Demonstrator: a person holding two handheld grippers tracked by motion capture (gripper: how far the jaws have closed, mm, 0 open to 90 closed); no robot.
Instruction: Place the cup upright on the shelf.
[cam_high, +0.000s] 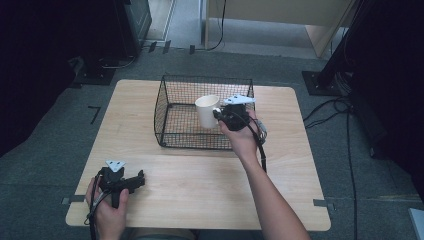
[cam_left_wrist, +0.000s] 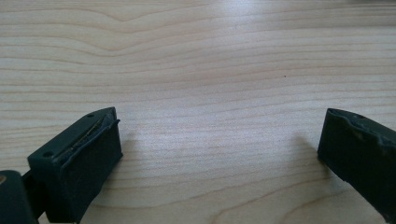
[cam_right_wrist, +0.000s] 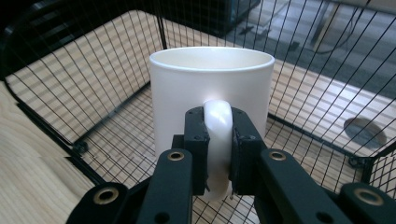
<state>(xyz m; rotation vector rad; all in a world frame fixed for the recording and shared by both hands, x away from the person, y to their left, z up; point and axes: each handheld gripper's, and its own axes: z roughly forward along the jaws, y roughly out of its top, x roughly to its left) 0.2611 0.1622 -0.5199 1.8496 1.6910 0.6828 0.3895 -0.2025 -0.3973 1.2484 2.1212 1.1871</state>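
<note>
A white mug (cam_high: 207, 110) hangs upright inside the black wire basket (cam_high: 172, 92), above its floor. My right gripper (cam_high: 220, 114) is shut on the mug's handle (cam_right_wrist: 218, 140), one jaw on each side of it. In the right gripper view the white mug (cam_right_wrist: 210, 93) stands straight ahead with the wire basket (cam_right_wrist: 93, 84) around it. My left gripper (cam_high: 141, 178) rests low over the table's near left corner. Its jaws stand wide apart in the left gripper view, left gripper (cam_left_wrist: 219, 154) open, with bare wood between them.
The light wooden table (cam_high: 200, 185) carries the basket at its back middle. A round hole (cam_right_wrist: 364, 132) in the tabletop shows beyond the basket's far wall. Dark stands and cables (cam_high: 345, 107) lie on the floor to the right.
</note>
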